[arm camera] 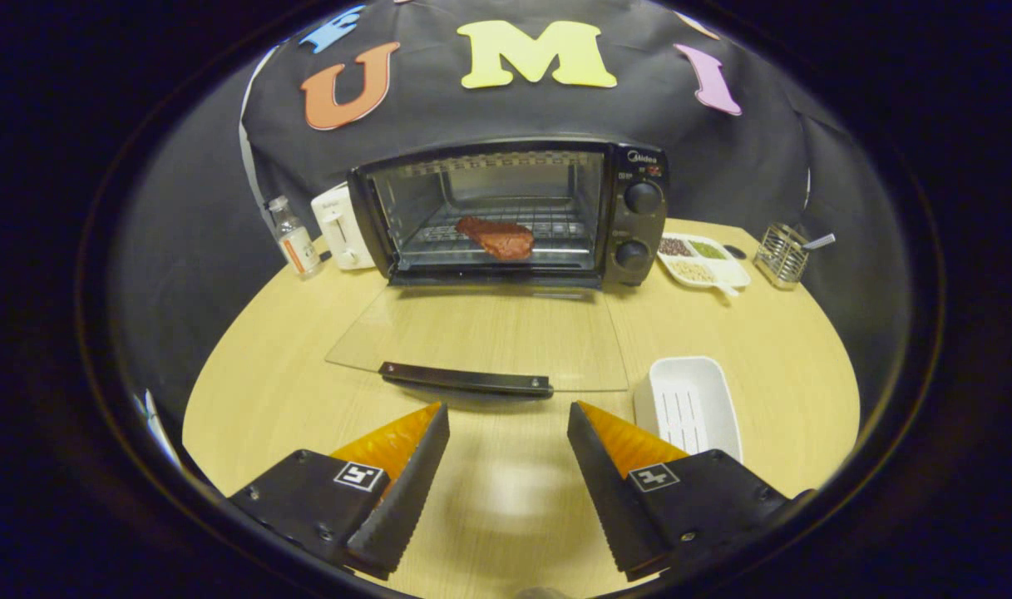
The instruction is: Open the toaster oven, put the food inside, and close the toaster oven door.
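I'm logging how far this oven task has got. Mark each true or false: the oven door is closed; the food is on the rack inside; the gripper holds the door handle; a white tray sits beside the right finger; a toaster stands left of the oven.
1. The toaster oven door is closed. False: it lies open, flat.
2. The food is on the rack inside. True.
3. The hand-held gripper holds the door handle. False: its fingers are open, the handle just ahead.
4. A white tray sits beside the right finger. True.
5. A toaster stands left of the oven. True.

Gripper-mounted view toward toaster oven (510, 212)
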The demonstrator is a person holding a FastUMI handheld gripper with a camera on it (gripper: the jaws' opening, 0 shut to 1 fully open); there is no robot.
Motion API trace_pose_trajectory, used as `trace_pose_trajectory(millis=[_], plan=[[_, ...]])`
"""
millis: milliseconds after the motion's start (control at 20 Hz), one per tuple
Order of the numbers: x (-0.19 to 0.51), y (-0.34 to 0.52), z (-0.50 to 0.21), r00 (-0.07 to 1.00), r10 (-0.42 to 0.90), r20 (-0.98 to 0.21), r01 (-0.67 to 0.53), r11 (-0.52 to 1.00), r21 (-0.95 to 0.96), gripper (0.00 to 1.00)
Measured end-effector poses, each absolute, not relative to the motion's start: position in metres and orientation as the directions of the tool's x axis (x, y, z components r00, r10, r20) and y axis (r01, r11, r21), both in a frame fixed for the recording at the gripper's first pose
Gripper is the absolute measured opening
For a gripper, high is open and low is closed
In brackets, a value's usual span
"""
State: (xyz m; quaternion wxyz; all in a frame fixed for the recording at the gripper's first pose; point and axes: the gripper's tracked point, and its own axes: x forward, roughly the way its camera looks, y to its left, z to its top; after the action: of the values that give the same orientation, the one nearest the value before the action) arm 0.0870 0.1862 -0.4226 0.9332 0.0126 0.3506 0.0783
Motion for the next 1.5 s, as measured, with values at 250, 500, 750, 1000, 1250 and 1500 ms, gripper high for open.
trace_pose_trajectory(millis=[250,500,750,1000,1250,1500], plan=[[0.09,0.194,-0.454,0.701,0.158,-0.695,-0.145,0.986,0.078,0.92],[0.104,0.197,-0.467,0.686,0.149,-0.712,-0.165,0.985,0.047,0.92],[0.116,0.203,-0.461,0.679,0.148,-0.719,-0.194,0.981,0.019,0.92],[0.115,0.206,-0.445,0.677,0.17,-0.716,-0.199,0.979,0.044,0.93],[0.116,0.205,-0.417,0.688,0.181,-0.703,-0.194,0.979,0.063,0.93],[0.126,0.207,-0.379,0.714,0.196,-0.672,-0.195,0.978,0.079,0.93]])
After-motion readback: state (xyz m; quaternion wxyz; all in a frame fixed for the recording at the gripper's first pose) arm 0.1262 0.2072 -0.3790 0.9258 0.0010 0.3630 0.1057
